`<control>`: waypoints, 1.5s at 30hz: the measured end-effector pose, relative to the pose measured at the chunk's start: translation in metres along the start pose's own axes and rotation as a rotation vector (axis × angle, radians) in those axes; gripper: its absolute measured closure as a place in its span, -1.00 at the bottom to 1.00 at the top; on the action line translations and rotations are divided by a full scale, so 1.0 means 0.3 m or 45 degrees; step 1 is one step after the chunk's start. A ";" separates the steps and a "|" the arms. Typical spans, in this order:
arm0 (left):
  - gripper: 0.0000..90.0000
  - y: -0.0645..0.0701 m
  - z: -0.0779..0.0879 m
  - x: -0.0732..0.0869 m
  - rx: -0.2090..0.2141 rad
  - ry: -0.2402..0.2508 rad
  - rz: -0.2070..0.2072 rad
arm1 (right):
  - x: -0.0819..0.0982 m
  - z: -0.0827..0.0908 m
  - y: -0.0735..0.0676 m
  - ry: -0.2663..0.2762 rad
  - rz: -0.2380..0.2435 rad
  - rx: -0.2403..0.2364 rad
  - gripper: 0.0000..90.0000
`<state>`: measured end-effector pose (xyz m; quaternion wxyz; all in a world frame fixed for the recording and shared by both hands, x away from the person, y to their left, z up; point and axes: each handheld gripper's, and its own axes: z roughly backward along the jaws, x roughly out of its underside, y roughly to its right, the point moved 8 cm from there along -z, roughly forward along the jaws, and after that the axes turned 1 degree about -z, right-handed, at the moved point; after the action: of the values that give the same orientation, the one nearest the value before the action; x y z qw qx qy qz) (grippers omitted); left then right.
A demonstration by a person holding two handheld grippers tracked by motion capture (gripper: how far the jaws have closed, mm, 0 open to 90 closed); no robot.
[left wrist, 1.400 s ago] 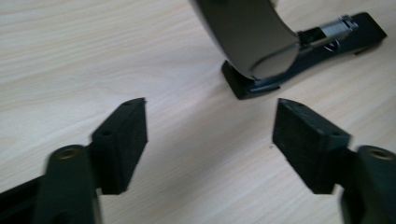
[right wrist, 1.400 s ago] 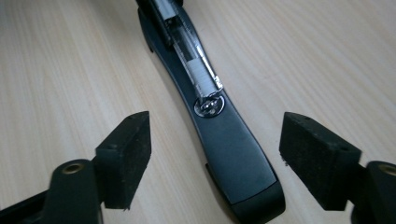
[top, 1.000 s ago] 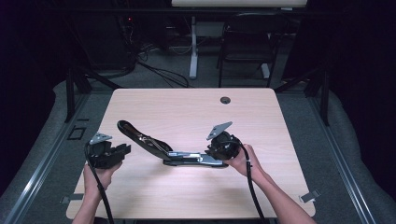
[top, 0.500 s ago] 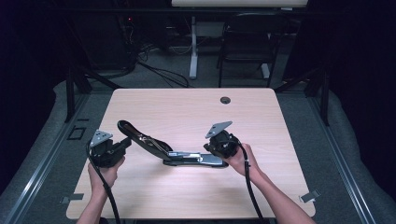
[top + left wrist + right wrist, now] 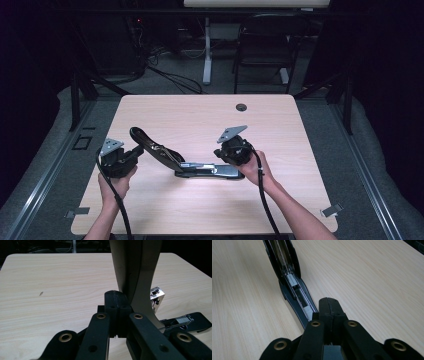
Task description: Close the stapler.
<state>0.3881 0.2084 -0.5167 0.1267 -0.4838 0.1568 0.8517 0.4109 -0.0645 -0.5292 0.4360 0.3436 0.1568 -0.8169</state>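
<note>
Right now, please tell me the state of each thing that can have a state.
stapler: swung open, base flat on the table, top arm raised toward the left gripper.
left gripper: jaws shut, nothing between them, beside the raised arm.
right gripper: jaws shut, empty, at the base end.

Dark room, grey floor [image 5: 60, 125], chair [image 5: 262, 50]
</note>
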 end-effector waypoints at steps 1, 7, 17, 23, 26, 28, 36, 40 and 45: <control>1.00 0.003 -0.001 -0.002 0.000 0.007 -0.002 | -0.006 0.000 0.000 0.005 0.002 0.001 1.00; 1.00 0.014 -0.006 -0.008 0.007 0.018 -0.006 | -0.040 -0.012 -0.008 0.028 0.001 -0.017 1.00; 1.00 0.034 -0.016 -0.015 0.000 0.034 -0.028 | -0.122 -0.057 -0.042 0.066 0.020 -0.043 1.00; 1.00 0.041 -0.020 -0.014 0.004 0.033 -0.038 | -0.174 -0.073 -0.085 0.088 0.067 -0.069 1.00; 1.00 0.047 -0.023 -0.012 0.014 0.031 -0.043 | -0.190 -0.078 -0.095 0.090 0.079 -0.075 1.00; 1.00 0.050 -0.023 -0.012 0.017 0.031 -0.045 | -0.196 -0.082 -0.098 0.102 0.073 -0.075 1.00; 1.00 0.084 -0.035 -0.013 0.048 0.037 -0.076 | -0.223 -0.082 -0.103 0.120 0.075 -0.076 1.00; 1.00 0.101 -0.045 -0.016 0.065 0.039 -0.096 | -0.240 -0.077 -0.107 0.147 0.068 -0.076 1.00; 1.00 0.122 -0.063 -0.015 0.088 0.024 -0.124 | -0.264 -0.071 -0.111 0.171 0.070 -0.084 1.00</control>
<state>0.3919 0.1672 -0.5166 0.1833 -0.4940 0.1637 0.8340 0.4232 0.0143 -0.4907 0.4580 0.3873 0.2028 -0.7741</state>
